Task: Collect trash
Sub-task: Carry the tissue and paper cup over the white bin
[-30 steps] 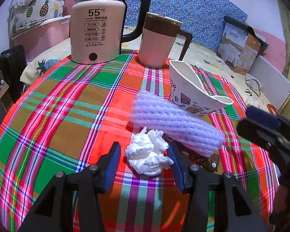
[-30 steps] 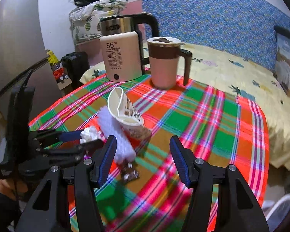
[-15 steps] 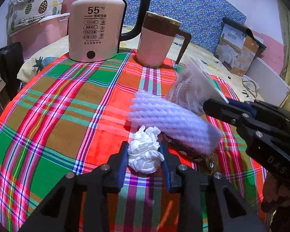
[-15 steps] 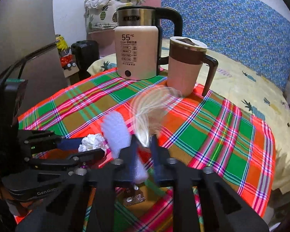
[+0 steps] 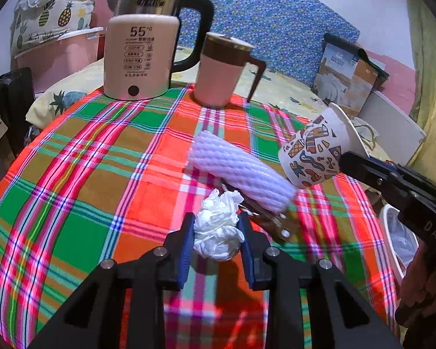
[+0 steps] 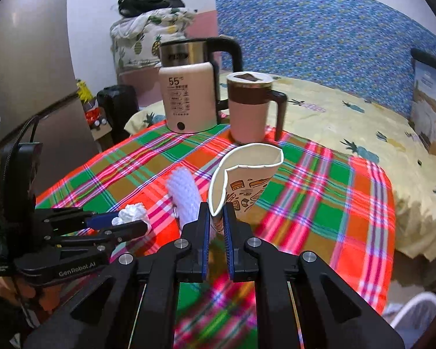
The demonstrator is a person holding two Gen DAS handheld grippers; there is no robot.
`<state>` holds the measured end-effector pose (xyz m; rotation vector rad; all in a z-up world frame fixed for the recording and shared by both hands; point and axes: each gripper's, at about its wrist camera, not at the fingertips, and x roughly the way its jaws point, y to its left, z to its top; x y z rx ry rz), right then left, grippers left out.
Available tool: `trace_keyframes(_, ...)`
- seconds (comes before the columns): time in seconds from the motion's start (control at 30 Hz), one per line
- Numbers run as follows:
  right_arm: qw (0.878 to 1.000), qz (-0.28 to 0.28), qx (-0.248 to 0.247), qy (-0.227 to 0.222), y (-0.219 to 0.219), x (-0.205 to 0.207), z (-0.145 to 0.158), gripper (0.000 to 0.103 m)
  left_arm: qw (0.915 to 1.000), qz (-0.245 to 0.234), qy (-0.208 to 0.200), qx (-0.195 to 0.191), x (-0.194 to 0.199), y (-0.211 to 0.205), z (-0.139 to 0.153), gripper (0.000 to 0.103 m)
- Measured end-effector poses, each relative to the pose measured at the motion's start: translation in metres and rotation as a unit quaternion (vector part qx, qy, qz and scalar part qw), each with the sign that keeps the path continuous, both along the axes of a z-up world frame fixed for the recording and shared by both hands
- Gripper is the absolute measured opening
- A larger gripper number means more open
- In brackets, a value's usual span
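Two grips: I have both tongs loaded at once, one piece of trash in each.
Left gripper: its jaws are closing, a hair at most, with the pads pressed on the crumpled tissue, which hangs just clear of the plaid tablecloth.
Right gripper: clenched flat on the rim of the crushed paper cup, which sticks up and forward from the jaws, off the table.
Left on the table: the white foam sleeve and a brown wrapper partly under it, both just beyond the tissue.
Not trash: the kettle and the mug at the far edge; I leave them.
Doing it well: I keep both squeezes firm, lift straight, and carry toward the lined white bin low beside the table. The cup's thin rim could slip, so no swinging.
Against a second ago: both jaws stood wide then, tissue and cup lying on the cloth; now both are gripped and raised, the cup turned mouth-up.
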<state>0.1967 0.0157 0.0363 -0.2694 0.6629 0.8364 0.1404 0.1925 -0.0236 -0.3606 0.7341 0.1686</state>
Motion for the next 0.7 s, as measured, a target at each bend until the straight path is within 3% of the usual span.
trace_keyframes(0.7,0.995,-0.094,0.040,0.007,-0.107,-0.058,0.012,0.011,0.9953,-0.092,-0.023,0.018,-0.044,-0.107,0.033,0.030)
